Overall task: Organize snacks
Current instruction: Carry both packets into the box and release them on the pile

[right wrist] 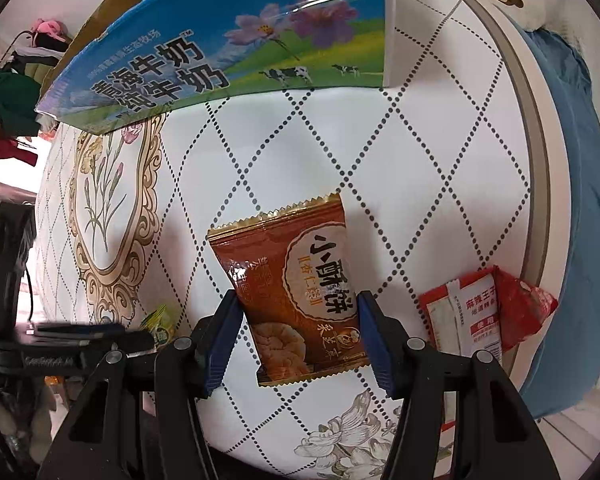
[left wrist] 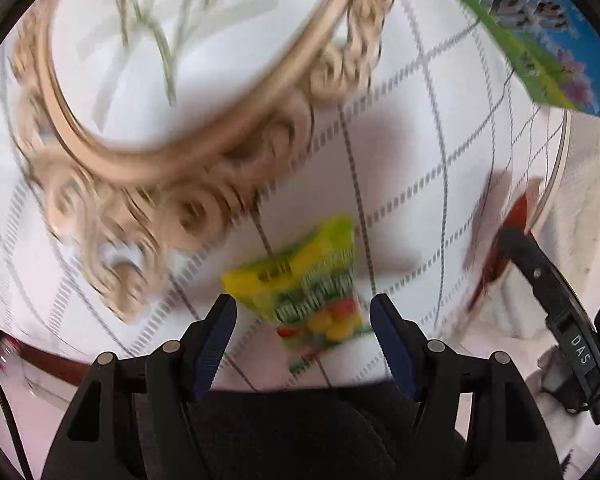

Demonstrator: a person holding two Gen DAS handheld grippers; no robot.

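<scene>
A yellow-green candy packet lies on the white round table, just ahead of and between the fingers of my open left gripper. A brown biscuit packet lies flat on the table; my right gripper is open with its fingers on either side of the packet's lower half. A red spicy-snack packet lies at the table's right edge. A blue-green milk carton box stands at the far side. The left view is motion-blurred.
The tablecloth has a gold-framed flower print and a dotted diamond pattern. The other gripper shows at the right of the left wrist view, with the brown packet edge-on by it. A blue cloth lies beyond the table's right edge.
</scene>
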